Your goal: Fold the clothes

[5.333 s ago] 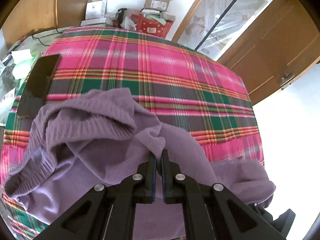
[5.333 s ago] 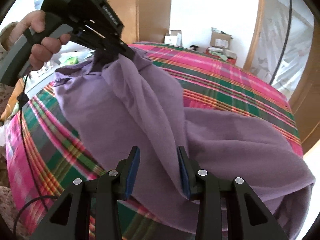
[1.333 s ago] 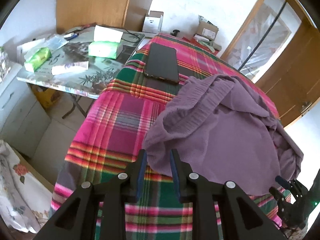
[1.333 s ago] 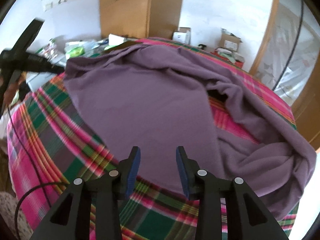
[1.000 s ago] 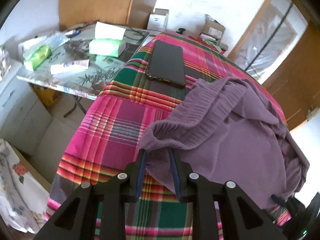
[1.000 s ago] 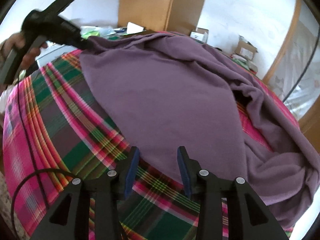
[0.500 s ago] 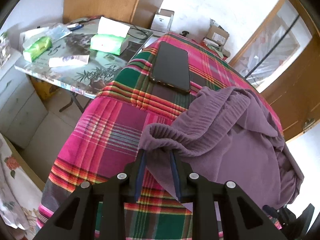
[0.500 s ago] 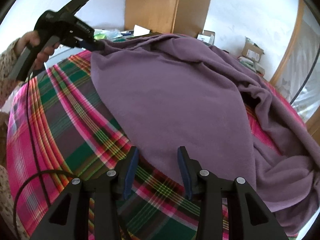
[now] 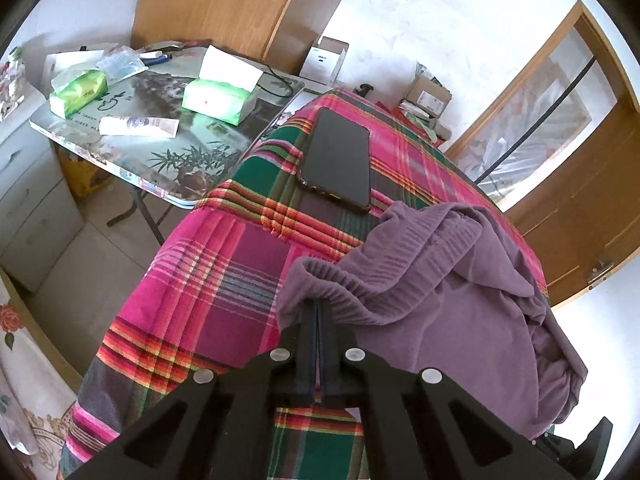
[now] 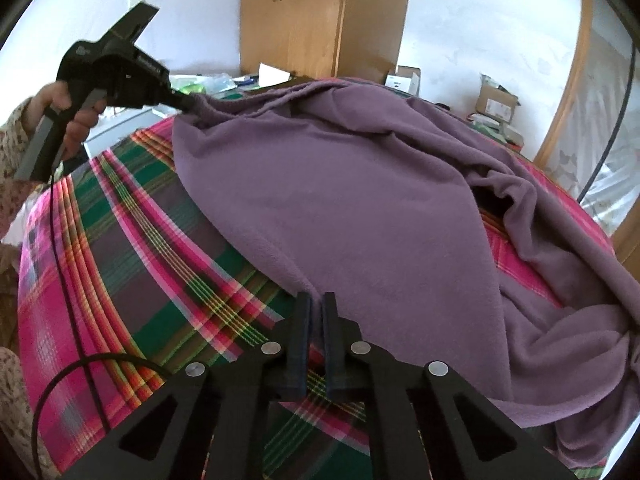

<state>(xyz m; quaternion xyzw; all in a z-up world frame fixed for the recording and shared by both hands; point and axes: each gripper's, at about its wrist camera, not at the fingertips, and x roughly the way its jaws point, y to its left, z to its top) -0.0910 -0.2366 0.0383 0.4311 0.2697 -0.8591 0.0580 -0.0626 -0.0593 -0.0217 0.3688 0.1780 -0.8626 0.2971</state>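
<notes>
Both grippers have just clamped the purple sweater [image 10: 360,200] — left gripper [image 9: 319,312] on its ribbed hem, right gripper [image 10: 316,304] at the near-edge hem — ready to spread it.

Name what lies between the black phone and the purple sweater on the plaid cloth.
Nothing: in the left wrist view only bare plaid cloth separates the phone from the purple sweater, a narrow strip.
</notes>
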